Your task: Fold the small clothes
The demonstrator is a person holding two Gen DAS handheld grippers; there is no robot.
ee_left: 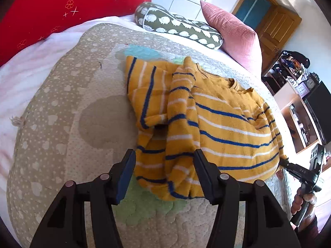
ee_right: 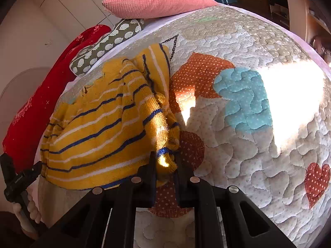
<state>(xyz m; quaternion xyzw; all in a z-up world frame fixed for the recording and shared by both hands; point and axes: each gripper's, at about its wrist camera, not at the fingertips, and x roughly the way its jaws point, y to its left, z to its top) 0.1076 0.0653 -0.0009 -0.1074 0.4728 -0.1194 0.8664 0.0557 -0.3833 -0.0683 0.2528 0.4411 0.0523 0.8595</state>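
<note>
A small yellow sweater (ee_left: pixel 223 124) with blue and white stripes lies on a quilted bed cover (ee_left: pixel 68 124). One sleeve is folded over its body. My left gripper (ee_left: pixel 164 171) is open, its jaws wide apart over the sweater's near edge, holding nothing. My right gripper (ee_right: pixel 165 165) is shut on the cuff of the sweater's sleeve (ee_right: pixel 163 150) and holds it just above the quilt (ee_right: pixel 248 165). The sweater's body (ee_right: pixel 93 128) lies to the left in the right wrist view. The right gripper also shows in the left wrist view (ee_left: pixel 283 162) at the sweater's far right edge.
A pink cushion (ee_left: pixel 231 33), a green patterned bolster (ee_left: pixel 178 24) and a red pillow (ee_left: pixel 62 10) lie along the head of the bed. Shelves and a wooden door (ee_left: pixel 275 24) stand beyond the bed. A bright sun patch (ee_right: pixel 293 95) falls on the quilt.
</note>
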